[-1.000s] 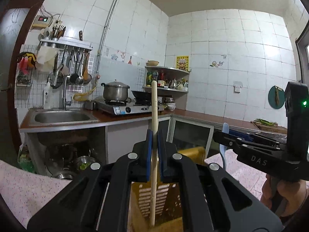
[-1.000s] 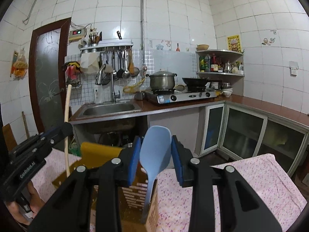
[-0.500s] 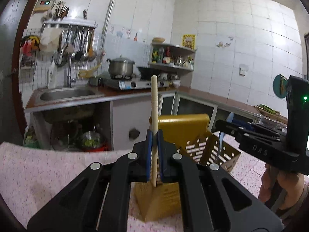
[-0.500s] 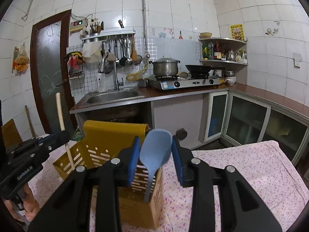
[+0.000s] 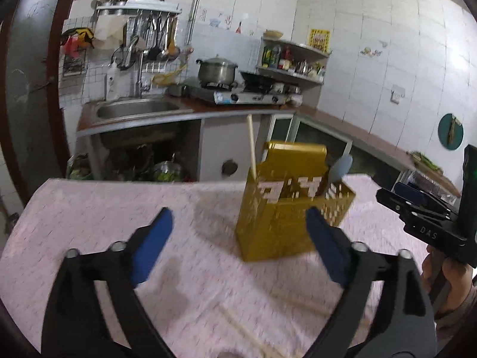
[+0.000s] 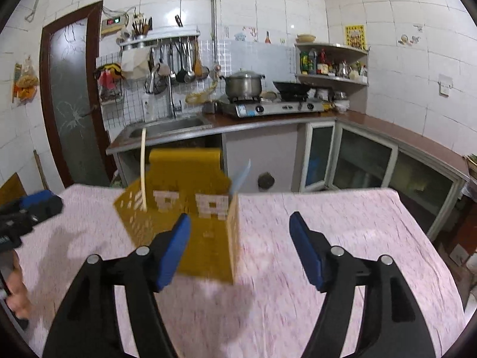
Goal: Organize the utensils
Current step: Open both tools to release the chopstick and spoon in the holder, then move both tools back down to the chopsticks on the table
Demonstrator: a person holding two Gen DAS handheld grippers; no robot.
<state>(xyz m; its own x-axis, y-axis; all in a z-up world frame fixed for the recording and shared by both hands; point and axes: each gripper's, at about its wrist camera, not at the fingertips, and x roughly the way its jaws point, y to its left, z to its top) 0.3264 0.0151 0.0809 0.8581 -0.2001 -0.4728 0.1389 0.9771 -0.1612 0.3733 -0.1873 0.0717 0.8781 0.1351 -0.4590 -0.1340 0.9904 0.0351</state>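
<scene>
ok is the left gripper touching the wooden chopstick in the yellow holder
Apart. The left wrist view shows the left gripper open, its jaws having just opened, with the wooden chopstick standing free in the yellow holder beyond them.

Both tongs (image 5: 238, 232) (image 6: 240, 235) apart (just opening), empty

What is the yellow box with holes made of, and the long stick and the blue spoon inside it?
The yellow box looks like matte plastic: even mustard colour, neat rows of punched slots. The long stick seems pale bare wood or bamboo. The blue spoon looks like smooth plastic or silicone; blur leaves that open.
</scene>
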